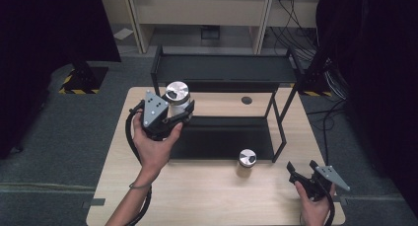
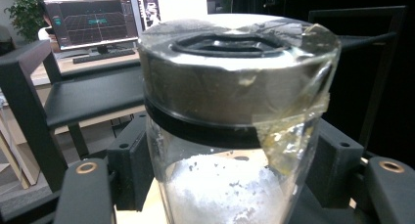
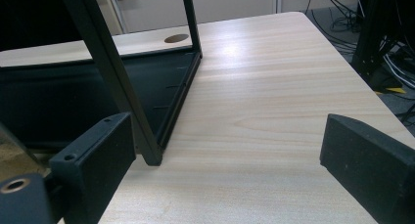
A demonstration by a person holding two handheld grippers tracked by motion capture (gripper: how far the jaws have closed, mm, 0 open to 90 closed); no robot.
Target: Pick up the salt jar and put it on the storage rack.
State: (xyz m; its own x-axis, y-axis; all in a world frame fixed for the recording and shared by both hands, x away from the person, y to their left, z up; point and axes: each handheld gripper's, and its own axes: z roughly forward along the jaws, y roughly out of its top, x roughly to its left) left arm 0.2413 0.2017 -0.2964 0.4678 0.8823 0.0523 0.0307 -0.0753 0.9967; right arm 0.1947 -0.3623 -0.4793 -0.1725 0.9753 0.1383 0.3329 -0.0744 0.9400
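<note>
Left gripper (image 1: 178,112) centre-left of the high view, jaws clamped on glass jar (image 1: 177,98), right gripper (image 1: 301,172) lower right, jaws apart, empty, second jar (image 1: 246,161) on table (image 1: 207,196).

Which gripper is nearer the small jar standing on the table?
Right. The right gripper rests open beside the small jar; the left gripper holds another jar farther away.

Light wood bench (image 1: 207,196) on grey carpet floor (image 1: 59,137). Black two-tier metal shelf rack (image 1: 222,68) stands on bench. Beige desk frame (image 1: 207,14) behind, cables (image 1: 296,33) hanging at right. Black curtains (image 1: 44,28) at both sides. Yellow-black hazard tape (image 1: 79,91) on floor. Monitor (image 2: 90,21), keyboard, potted plant (image 2: 22,11) in distance.
</note>
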